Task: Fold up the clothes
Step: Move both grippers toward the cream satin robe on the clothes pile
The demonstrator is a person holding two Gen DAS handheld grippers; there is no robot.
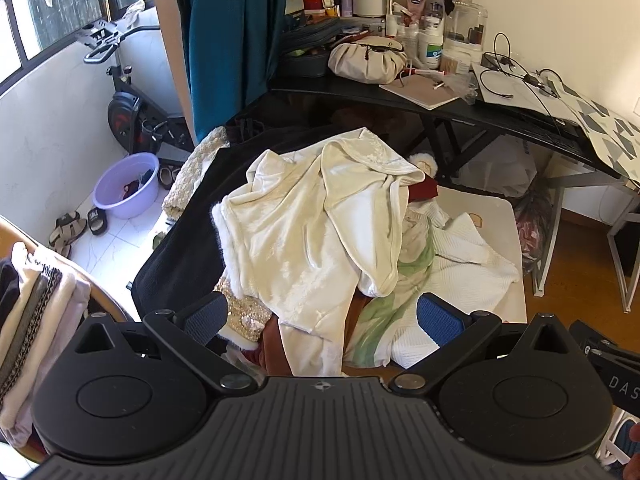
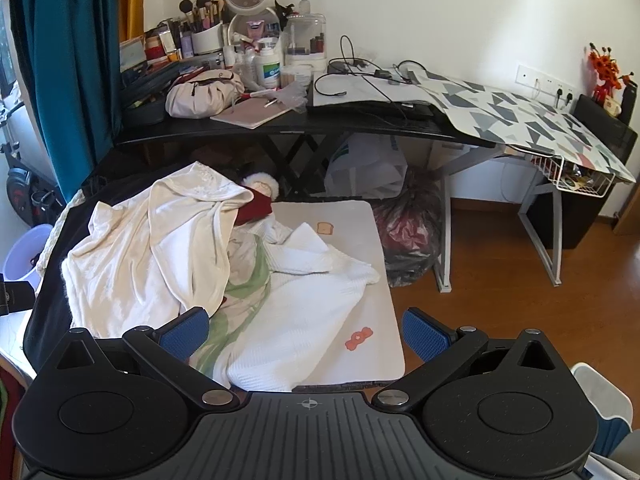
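A heap of clothes lies on a small white table [image 2: 352, 224]. On top is a cream velvet garment [image 1: 304, 224], also in the right wrist view [image 2: 152, 248]. A white ribbed knit [image 2: 304, 304] spreads at the right, with a green-and-white cloth [image 2: 248, 280] between them and a dark red piece [image 2: 256, 206] at the back. A black cloth [image 1: 180, 256] lies under the left of the heap. My left gripper [image 1: 320, 320] is open and empty, held above the heap's near edge. My right gripper [image 2: 306, 330] is open and empty above the white knit.
A black desk [image 2: 280, 130] crowded with cosmetics, a bag and cables stands behind the table. Bags [image 2: 412, 240] sit under it. A teal curtain [image 1: 232, 40], an exercise bike [image 1: 128, 112] and a purple basin [image 1: 126, 184] are at the left. Folded clothes [image 1: 36, 312] are stacked at the near left.
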